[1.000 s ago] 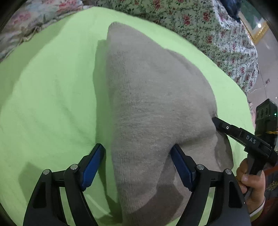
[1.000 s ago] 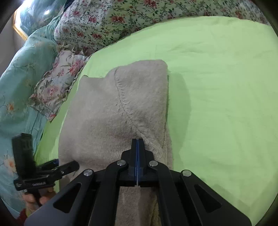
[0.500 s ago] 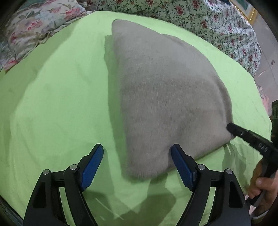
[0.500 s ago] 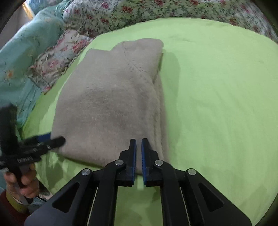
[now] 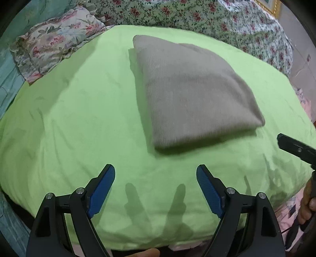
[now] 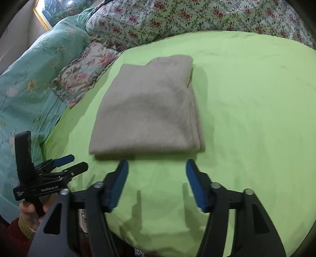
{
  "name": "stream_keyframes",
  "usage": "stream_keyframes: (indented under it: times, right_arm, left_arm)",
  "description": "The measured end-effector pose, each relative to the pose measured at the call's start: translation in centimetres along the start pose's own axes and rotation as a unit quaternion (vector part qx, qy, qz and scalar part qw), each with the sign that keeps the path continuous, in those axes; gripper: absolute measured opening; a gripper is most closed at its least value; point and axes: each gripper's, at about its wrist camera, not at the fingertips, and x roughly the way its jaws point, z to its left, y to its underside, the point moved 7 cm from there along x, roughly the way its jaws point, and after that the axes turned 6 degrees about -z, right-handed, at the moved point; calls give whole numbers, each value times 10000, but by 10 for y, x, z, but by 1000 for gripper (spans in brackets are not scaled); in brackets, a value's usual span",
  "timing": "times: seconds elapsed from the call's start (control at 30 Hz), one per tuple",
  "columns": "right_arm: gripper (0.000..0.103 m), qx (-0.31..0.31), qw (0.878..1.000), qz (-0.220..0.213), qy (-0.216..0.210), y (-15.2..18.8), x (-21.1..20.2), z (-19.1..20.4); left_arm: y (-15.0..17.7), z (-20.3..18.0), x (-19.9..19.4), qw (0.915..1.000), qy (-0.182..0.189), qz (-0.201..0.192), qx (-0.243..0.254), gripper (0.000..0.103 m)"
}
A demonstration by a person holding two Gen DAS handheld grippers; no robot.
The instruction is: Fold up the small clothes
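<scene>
A folded grey-beige knitted garment (image 5: pixel 193 94) lies flat on the green sheet (image 5: pixel 79 118), its layered edges on the right in the right wrist view (image 6: pixel 150 110). My left gripper (image 5: pixel 155 166) hovers over bare sheet short of the garment's near edge. Its jaws stand wide, still opening a little, with nothing between them. My right gripper (image 6: pixel 157 161) sits just in front of the near edge; its jaws are opening and hold nothing. The left gripper (image 6: pixel 79 161) also shows at the left of the right wrist view, held by a hand (image 6: pixel 29 213).
A floral pillow (image 5: pixel 55 45) and a floral quilt (image 5: pixel 197 17) border the far side of the sheet. A teal flowered quilt (image 6: pixel 29 89) lies to the left. The bed's front edge drops off just below both grippers.
My right gripper let go of the garment's edge and its jaws spread. Both grippers drew back from the garment, which now lies flat by itself.
</scene>
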Motion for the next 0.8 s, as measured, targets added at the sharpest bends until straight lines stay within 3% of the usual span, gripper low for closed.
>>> stream_keyframes:
  times: [0.03,0.13,0.4,0.8]
  right_arm:
    - [81,1,10000,26,-19,5,-1,3]
    - [87,-81,9999,77,-37,20,-8,8]
    - [93,-432,9986,185,247,43,-17,6]
    - [99,-478,9984,73,297,14,-3,-1]
  left_arm:
    - [0,-4,0,10000,-41,-4,63,85]
    - [11,-9,-9,9994,-168,-69,278,86]
    - [26,-22,-23,9982,-112,-140,578,94]
    - [-4,-11,-19,9985,-292,-306,343,98]
